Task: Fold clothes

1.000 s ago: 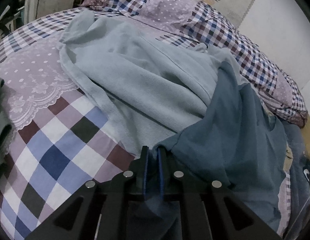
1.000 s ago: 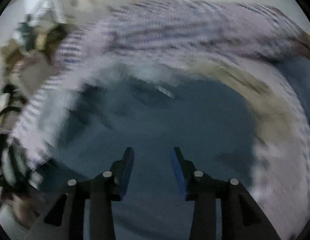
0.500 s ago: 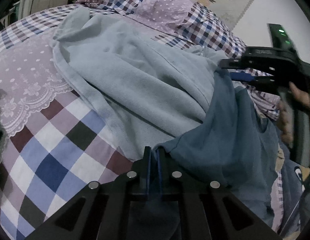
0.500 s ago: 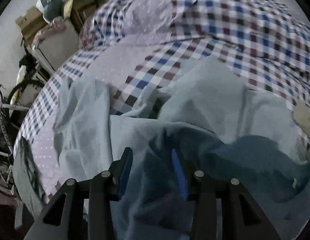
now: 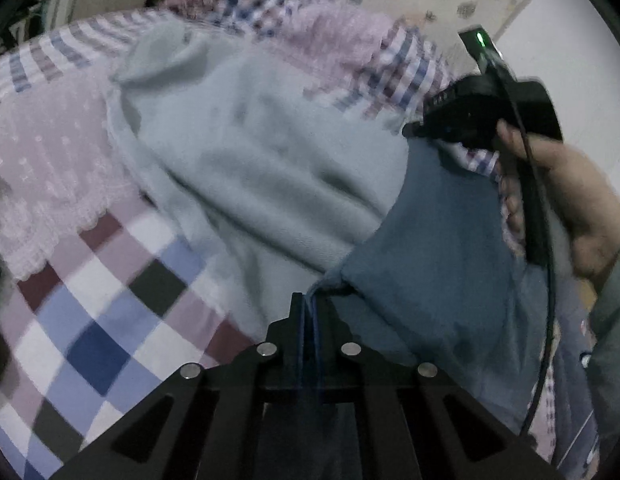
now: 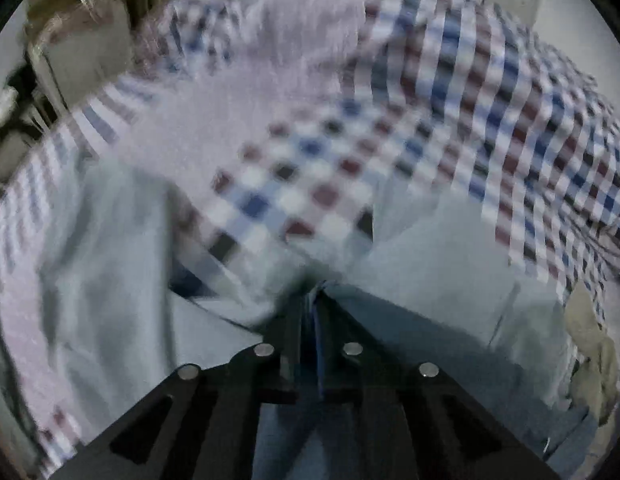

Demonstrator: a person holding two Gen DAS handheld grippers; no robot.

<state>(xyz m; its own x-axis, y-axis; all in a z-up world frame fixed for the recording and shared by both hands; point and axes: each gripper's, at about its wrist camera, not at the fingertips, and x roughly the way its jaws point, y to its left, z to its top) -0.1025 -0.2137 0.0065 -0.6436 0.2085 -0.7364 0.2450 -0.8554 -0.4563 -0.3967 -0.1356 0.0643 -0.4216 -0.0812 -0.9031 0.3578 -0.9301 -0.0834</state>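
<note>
Between 2 clamped claws, dark blue garment (image 5: pixel 437 264) hangs stretched, creased.

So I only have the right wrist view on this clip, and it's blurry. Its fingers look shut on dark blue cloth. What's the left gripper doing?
Observer: The left gripper is also shut on the dark blue garment, at an edge.
Operator: Same piece between both?
Observer: It looks so; the blue cloth runs up to the right gripper.
Operator: What's under it?
Observer: A light grey-blue garment, spread on the checked bedspread.
</note>
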